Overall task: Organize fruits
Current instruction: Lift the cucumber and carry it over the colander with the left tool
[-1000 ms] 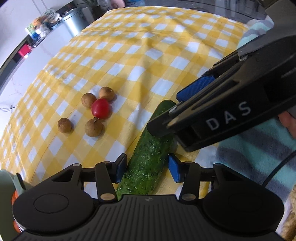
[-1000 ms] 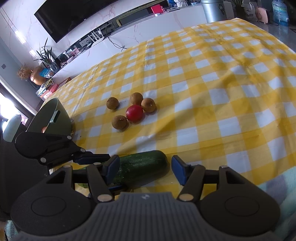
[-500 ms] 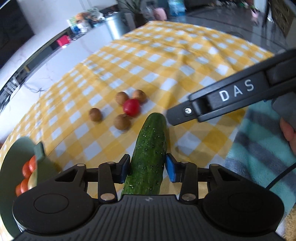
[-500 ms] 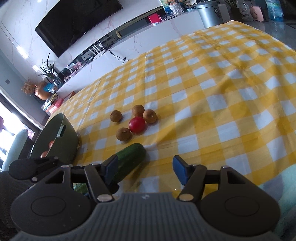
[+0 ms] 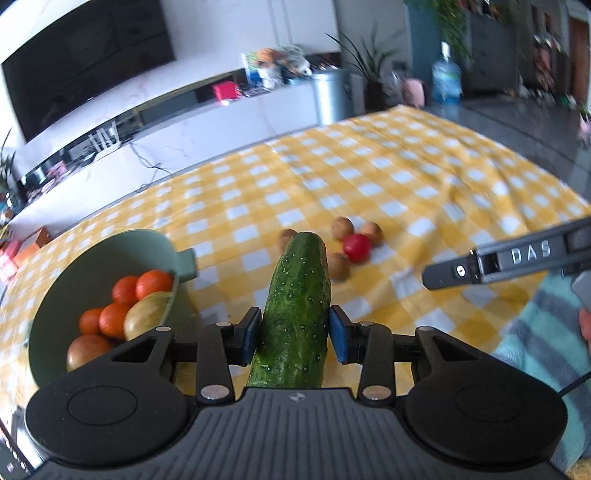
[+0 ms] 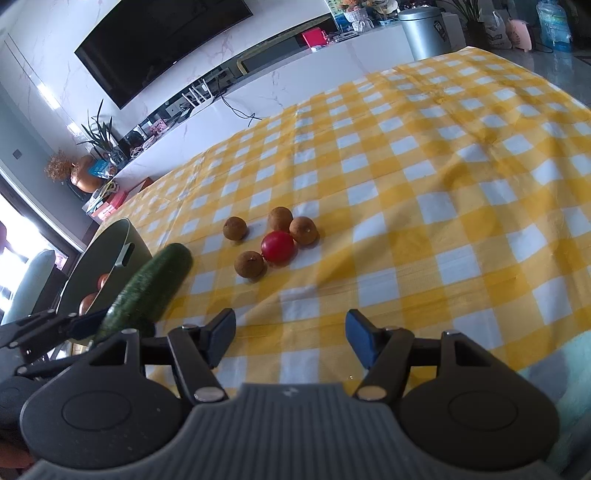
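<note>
My left gripper point(image 5: 294, 334) is shut on a green cucumber point(image 5: 297, 302) and holds it above the table, tip pointing away. It also shows in the right wrist view point(image 6: 147, 291), lifted at the left. A green bowl point(image 5: 110, 251) with tomatoes and other fruit sits left of the cucumber; its side shows in the right wrist view point(image 6: 105, 254). A red cherry tomato point(image 6: 277, 247) lies among several small brown round fruits point(image 6: 251, 264) on the yellow checked cloth. My right gripper point(image 6: 290, 338) is open and empty, low over the cloth in front of that cluster.
The yellow-and-white checked tablecloth point(image 6: 424, 177) covers the table. A striped teal sleeve point(image 5: 546, 343) is at the right edge. A white counter with a TV, plants and a metal bin point(image 6: 424, 33) stands behind the table.
My left gripper closed on the cucumber, lifted it and swung left, bringing the green bowl into view. My right gripper drew back from the cucumber and stays open.
</note>
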Action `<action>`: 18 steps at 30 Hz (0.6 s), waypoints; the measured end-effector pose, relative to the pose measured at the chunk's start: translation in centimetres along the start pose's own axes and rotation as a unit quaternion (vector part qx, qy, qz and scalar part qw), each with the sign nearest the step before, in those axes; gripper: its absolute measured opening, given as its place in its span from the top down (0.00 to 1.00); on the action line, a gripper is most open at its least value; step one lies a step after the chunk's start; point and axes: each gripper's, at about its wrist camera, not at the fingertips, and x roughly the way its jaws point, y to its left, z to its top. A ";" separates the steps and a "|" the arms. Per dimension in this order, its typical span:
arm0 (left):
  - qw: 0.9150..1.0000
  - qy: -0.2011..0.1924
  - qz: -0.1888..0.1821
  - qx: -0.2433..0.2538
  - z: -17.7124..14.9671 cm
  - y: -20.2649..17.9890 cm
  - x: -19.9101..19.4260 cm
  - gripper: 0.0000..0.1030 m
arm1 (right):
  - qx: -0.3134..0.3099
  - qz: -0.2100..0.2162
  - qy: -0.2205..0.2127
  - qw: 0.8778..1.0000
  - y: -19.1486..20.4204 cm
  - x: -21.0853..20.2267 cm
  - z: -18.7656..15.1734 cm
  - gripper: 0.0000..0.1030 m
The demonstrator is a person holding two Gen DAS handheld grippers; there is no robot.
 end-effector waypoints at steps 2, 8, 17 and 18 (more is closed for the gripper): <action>1.000 -0.011 0.002 -0.014 0.0 0.6 -0.7 0.57 | -0.004 -0.001 -0.001 1.000 0.1 0.0 0.0 0.38; 0.999 -0.038 0.006 -0.037 0.1 2.0 -2.7 0.57 | -0.035 -0.002 -0.009 0.999 1.0 -0.3 -0.1 0.39; 0.997 -0.046 0.010 -0.053 1.8 5.3 -4.9 0.57 | -0.109 0.009 -0.006 0.994 3.5 0.8 1.3 0.51; 0.997 -0.046 0.012 -0.055 2.0 5.9 -5.1 0.57 | -0.122 0.006 -0.010 0.992 3.8 1.0 1.7 0.53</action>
